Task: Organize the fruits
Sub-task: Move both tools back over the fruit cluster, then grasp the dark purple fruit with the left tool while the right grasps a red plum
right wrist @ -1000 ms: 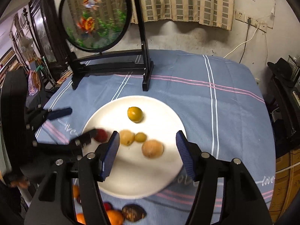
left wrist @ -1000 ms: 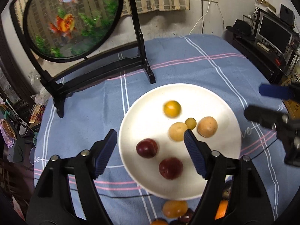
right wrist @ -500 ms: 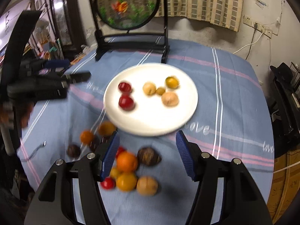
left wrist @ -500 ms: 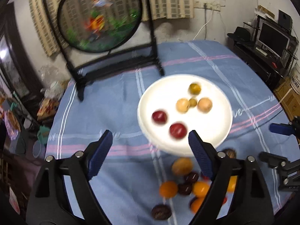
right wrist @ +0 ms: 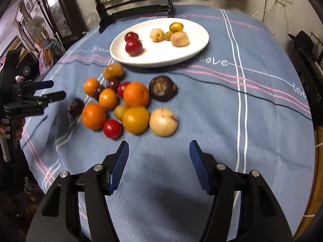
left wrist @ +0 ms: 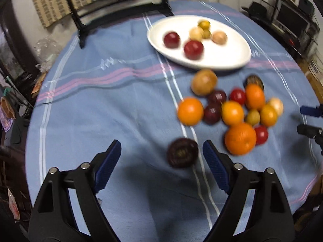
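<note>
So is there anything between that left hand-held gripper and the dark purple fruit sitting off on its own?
Nothing visible. The left hand-held gripper is open and empty, and the dark purple fruit lies just ahead of its right finger, apart from the fruit pile. Only bare blue tablecloth lies between them.

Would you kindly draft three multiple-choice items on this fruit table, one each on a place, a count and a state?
1. Where does the white plate sit relative to the loose fruit pile?
A. beyond it, towards the framed panel
B. beneath it
C. nearer the grippers

2. How many dark red fruits lie on the plate?
A. none
B. two
C. five

3. How is the right gripper?
A. shut on an orange
B. shut on the plate rim
C. open, empty

Answers: 1 A, the plate lies farther away than the pile; 2 B, two red fruits sit at its left side; 3 C, only bare cloth shows between its blue pads.
</note>
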The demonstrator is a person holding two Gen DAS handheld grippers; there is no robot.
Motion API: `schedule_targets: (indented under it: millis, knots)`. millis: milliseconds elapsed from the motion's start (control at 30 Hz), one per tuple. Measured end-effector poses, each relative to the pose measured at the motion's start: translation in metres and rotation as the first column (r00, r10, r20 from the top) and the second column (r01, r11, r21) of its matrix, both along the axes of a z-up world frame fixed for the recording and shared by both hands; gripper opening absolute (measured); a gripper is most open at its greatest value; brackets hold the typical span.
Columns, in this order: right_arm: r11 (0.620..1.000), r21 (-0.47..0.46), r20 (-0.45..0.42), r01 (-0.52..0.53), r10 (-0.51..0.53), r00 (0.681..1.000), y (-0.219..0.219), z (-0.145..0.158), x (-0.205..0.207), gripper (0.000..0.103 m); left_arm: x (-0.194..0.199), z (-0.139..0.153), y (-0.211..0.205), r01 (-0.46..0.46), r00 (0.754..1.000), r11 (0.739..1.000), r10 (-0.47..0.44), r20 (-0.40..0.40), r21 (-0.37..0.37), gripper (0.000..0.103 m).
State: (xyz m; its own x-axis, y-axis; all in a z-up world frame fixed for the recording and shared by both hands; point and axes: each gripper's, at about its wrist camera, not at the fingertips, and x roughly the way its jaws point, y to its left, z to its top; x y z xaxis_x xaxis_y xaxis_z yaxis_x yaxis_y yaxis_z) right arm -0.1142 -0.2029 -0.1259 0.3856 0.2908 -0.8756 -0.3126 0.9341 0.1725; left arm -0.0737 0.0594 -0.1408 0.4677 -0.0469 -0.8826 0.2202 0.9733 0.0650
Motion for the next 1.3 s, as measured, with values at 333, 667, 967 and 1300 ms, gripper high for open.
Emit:
schedule_targets:
  millis: [333, 667, 967, 1300]
  knots:
    - [0.999, 0.017, -0.013, -0.036, 0.036, 0.999, 0.017, -0.005, -0.002, 0.063, 0.008, -0.041, -0.009, -0.005, 0.997, 0.999, 0.002, -0.08, -0.036, 0.045]
    - [0.99, 0.017, -0.049, -0.14, 0.141, 0.989, 0.082, -0.031, 0.011, 0.053, 0.001, -0.015, 0.005, -0.044, 0.997, 0.992, 0.037, -0.062, -0.115, 0.041]
    - [0.981, 0.005, -0.05, -0.193, 0.193, 0.98, 0.086, -0.031, 0.019, 0.029, -0.004, 0.002, 0.018, -0.049, 0.999, 0.991, 0.046, -0.022, -0.125, 0.041]
    - [0.99, 0.084, 0.0, -0.117, 0.118, 0.993, 0.051, 0.012, 0.012, 0.029, 0.002, 0.031, 0.012, -0.01, 0.999, 0.99, 0.014, 0.034, -0.141, 0.041]
